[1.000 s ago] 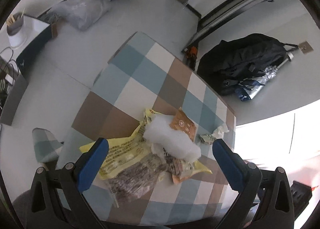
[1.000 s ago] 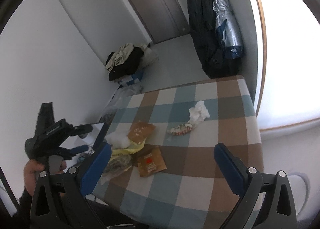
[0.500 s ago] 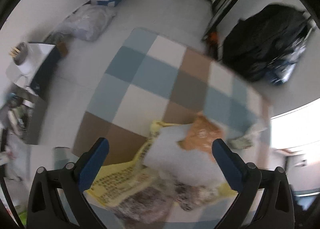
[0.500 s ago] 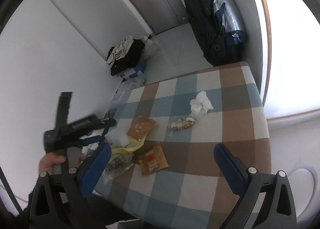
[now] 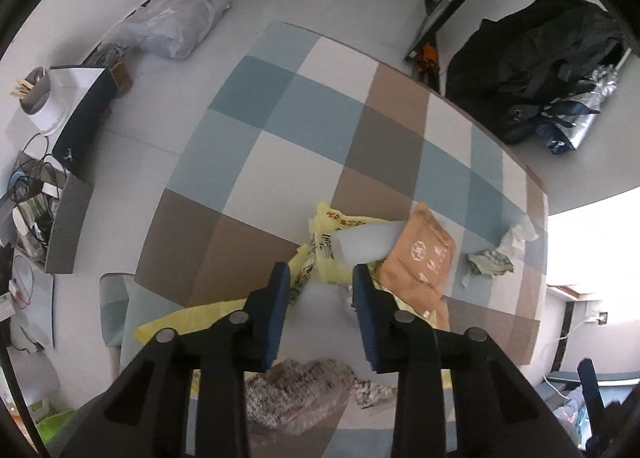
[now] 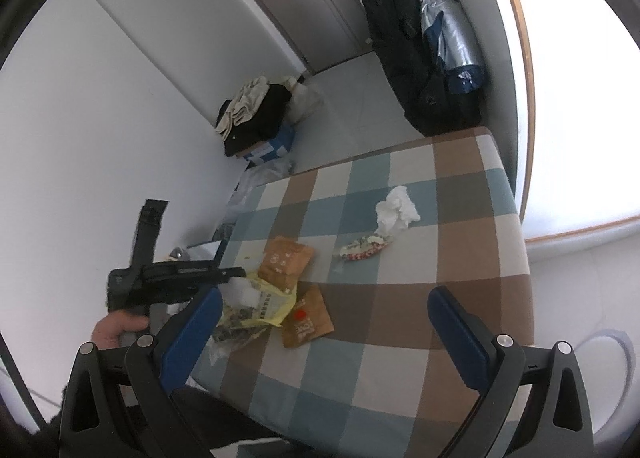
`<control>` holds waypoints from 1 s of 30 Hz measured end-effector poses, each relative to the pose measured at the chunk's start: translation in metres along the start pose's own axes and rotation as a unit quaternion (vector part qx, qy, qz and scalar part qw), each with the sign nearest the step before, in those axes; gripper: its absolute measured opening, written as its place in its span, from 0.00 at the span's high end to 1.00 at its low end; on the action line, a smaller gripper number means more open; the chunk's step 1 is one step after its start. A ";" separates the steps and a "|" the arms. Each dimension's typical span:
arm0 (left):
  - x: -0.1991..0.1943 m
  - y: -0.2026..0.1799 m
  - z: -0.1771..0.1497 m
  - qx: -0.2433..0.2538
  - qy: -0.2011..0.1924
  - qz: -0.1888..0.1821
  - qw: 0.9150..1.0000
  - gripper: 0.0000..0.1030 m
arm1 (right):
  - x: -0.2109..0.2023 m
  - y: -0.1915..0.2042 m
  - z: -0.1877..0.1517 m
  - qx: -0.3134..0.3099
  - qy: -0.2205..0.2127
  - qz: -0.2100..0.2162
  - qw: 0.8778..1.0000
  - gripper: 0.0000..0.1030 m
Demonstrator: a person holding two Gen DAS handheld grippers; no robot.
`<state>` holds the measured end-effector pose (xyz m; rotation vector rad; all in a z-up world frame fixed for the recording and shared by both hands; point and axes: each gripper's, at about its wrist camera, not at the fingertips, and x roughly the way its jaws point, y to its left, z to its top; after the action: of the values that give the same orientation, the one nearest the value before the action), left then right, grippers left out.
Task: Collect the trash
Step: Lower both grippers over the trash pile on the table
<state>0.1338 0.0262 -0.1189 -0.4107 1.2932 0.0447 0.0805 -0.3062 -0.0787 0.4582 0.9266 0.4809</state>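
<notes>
Left gripper (image 5: pixel 318 278): pointing steeply down over the near-left pile; jaws closing, the white foam piece (image 5: pixel 366 244) running between them, its far end past the tips. Whether the pads press it yet I cannot tell
Foam piece, long axis: it runs away from the gripper, roughly along its fingers
Pile under it: yellow bag (image 5: pixel 320 258) beneath the foam, clear crinkled wrapper (image 5: pixel 296 390) nearest the table edge, orange packet (image 5: pixel 424 258) just to the right
Right gripper (image 6: pixel 324 322): jaws wide apart, nothing between them, hovering over the near edge of the checked table (image 6: pixel 460 258)
Nearer hand: the left, judging by its place right over the pile
Further out: printed wrapper (image 6: pixel 364 248) and crumpled tissue (image 6: pixel 396 210), touching, well apart from the pile, and closer to the right gripper's side
</notes>
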 end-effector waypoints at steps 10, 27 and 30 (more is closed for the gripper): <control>-0.008 0.003 -0.016 -0.009 -0.004 -0.034 0.999 0.76 | -0.001 0.005 -0.005 -0.016 -0.009 -0.031 0.999 0.00; -0.023 0.015 -0.016 -0.041 -0.019 -0.104 0.994 0.57 | 0.032 0.079 -0.011 -0.178 0.043 0.031 0.983 0.09; -0.033 0.018 -0.014 -0.038 -0.044 -0.112 0.992 0.37 | 0.053 0.094 -0.007 -0.204 0.064 0.032 0.976 0.14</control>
<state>0.1071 0.0446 -0.0956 -0.6108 1.1550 -0.0780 0.0838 -0.1995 -0.0634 0.0843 0.9093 0.7477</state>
